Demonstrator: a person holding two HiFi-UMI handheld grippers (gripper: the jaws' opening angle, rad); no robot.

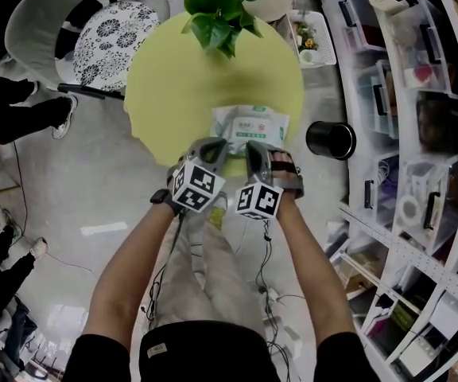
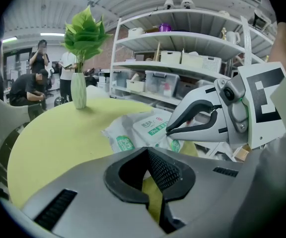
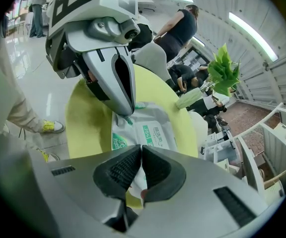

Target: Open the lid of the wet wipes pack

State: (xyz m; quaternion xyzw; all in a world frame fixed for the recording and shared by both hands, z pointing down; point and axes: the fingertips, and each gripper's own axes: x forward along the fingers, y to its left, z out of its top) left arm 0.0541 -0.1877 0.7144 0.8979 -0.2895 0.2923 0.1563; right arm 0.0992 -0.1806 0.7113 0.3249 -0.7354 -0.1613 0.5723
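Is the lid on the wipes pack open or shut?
Shut, it looks like. The lid lies flat on the wet wipes pack in the head and right gripper views, with no flap lifted.

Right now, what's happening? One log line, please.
wet wipes pack: on yellow table | left gripper: shut, tip at its corner | right gripper: shut on its near edge

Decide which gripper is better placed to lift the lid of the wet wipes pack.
Right. The right gripper, jaws closed, sits at the edge of the printed lid flap on the white plastic wet wipes pack; the left gripper, jaws closed, rests at the pack's corner, probably steadying it.
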